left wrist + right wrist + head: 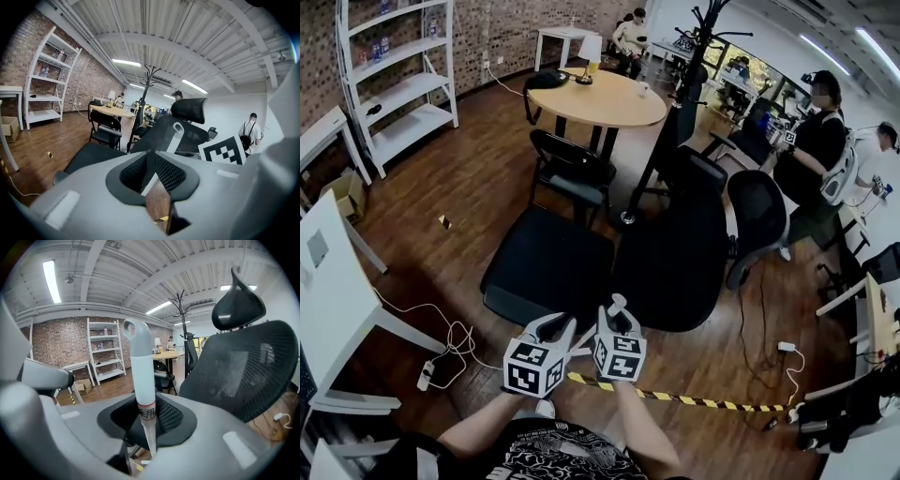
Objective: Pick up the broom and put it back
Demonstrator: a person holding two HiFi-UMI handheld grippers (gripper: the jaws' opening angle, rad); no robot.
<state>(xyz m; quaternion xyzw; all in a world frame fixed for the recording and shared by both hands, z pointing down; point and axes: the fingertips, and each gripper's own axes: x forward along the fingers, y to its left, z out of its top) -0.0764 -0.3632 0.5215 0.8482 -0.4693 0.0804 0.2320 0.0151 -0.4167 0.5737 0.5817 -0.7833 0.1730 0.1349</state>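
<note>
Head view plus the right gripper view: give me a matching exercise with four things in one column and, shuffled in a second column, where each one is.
Things
1. broom handle
2. round table
3. striped tape
4. white shelf unit

Places
A. lying flat on the wooden floor
B. standing against the brick wall
C. clamped upright in the right gripper
D. just beyond the black folding chair

Pairs: 1-C; 2-D; 3-A; 4-B
</note>
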